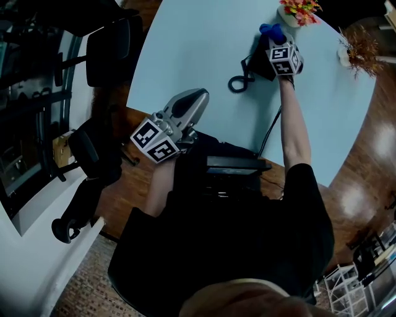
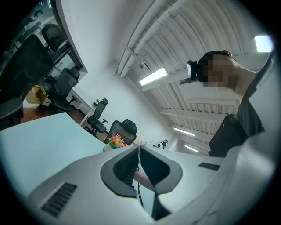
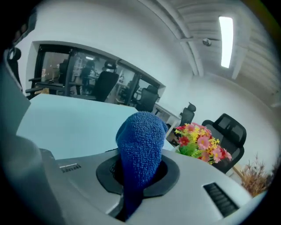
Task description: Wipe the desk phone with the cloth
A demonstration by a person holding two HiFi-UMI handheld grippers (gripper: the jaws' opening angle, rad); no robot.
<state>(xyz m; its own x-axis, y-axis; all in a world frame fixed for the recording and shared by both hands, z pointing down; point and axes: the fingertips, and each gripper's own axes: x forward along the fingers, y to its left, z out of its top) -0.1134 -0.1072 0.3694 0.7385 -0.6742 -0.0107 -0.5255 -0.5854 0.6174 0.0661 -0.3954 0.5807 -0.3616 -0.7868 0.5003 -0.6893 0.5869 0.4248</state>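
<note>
The black desk phone [image 1: 261,62] sits at the far side of the light blue table [image 1: 185,43], and its coiled cord [image 1: 239,81] lies to its left. My right gripper [image 1: 276,38] hovers over the phone, shut on a blue cloth [image 1: 272,30]. In the right gripper view the cloth [image 3: 139,140] bulges up out of the right gripper [image 3: 142,169]. My left gripper [image 1: 199,96] hangs over the table's near edge, shut and holding nothing. The left gripper [image 2: 138,148] shows its tips pressed together.
A pot of bright flowers [image 1: 298,11] stands just beyond the phone, also seen as flowers [image 3: 199,140]. A dried plant [image 1: 356,46] stands at the table's right edge. The phone's cable [image 1: 270,129] runs off the near edge. Office chairs [image 1: 114,43] stand left.
</note>
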